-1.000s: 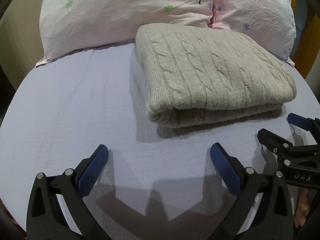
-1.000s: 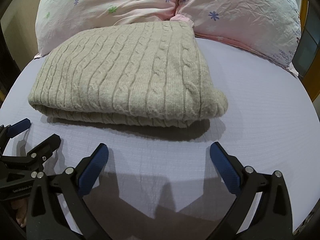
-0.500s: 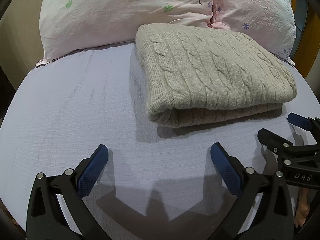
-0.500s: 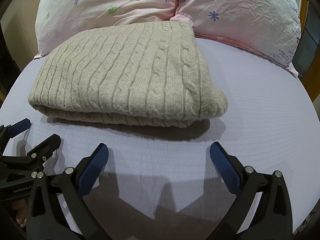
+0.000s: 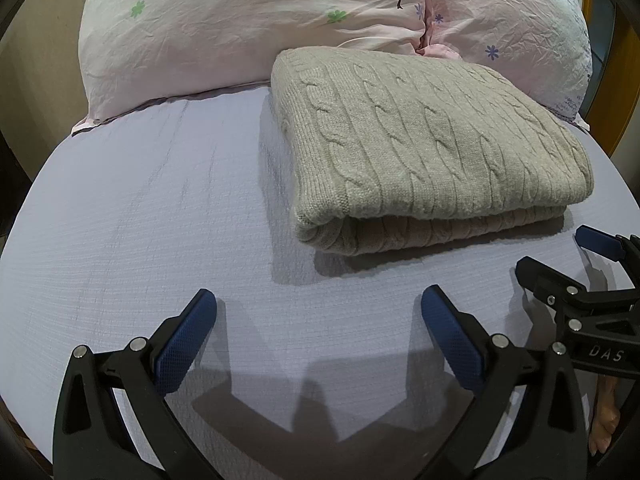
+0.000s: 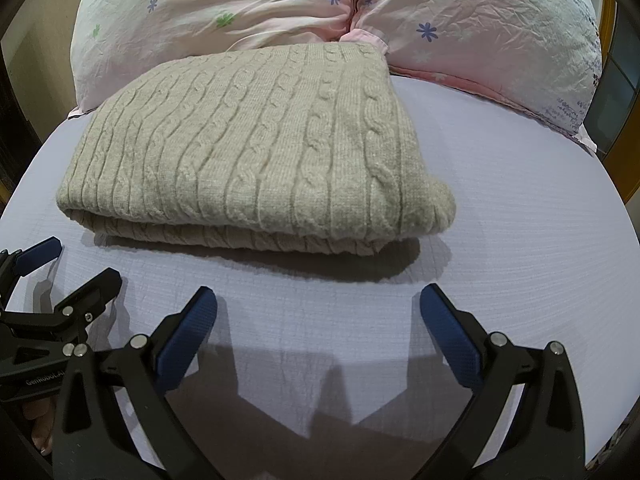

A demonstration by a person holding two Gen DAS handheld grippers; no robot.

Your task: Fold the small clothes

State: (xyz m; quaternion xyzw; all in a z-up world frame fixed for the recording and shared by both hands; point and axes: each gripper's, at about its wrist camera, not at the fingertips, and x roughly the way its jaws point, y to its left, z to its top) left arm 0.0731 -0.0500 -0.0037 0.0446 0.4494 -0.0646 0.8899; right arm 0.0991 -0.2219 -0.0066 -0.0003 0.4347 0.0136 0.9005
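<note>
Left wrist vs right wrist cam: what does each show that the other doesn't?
Left wrist only: the left tongs up close, open, the right tongs at the right edge, and bare sheet left of the sweater.
Right wrist only: the right tongs up close, open, the left tongs at the left edge, and bare sheet right of the sweater.
Both: folded cable-knit sweater on the bed sheet, against two floral pillows.

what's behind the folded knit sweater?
Two pink floral pillows sit right behind the folded sweater, whose far edge appears to meet them. Their lower edge there is hidden. Under the sweater, only the lavender bedsheet shows.
</note>
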